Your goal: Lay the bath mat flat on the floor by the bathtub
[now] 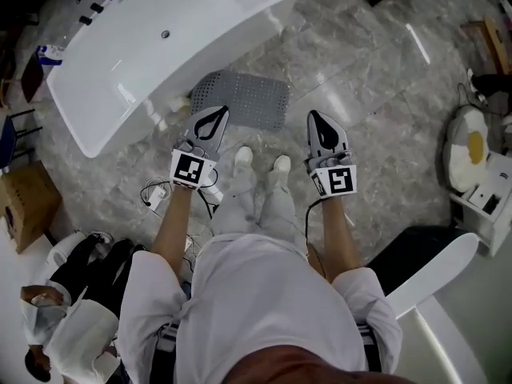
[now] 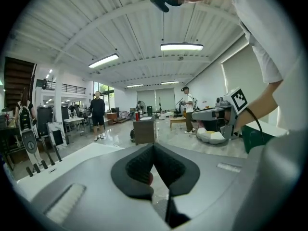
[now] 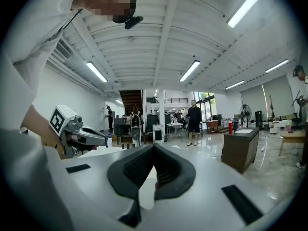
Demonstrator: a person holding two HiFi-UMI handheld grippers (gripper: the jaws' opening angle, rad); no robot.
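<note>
A grey perforated bath mat (image 1: 246, 98) lies flat on the marble floor beside the white bathtub (image 1: 160, 46), just ahead of my shoes. My left gripper (image 1: 221, 110) is held above the mat's near left edge, jaws shut and empty. My right gripper (image 1: 311, 115) hangs to the right of the mat, apart from it, also shut with nothing in it. In the left gripper view my left gripper (image 2: 153, 146) points level across the room with its tips together. In the right gripper view my right gripper (image 3: 154, 146) does the same. Neither gripper view shows the mat.
A white cable with a small device (image 1: 156, 192) lies on the floor at my left foot. A cardboard box (image 1: 28, 202) stands at the left. A round fried-egg cushion (image 1: 468, 146) lies at the right, with a dark tub and white panel (image 1: 432, 274) near right. A person (image 2: 97, 114) stands far off.
</note>
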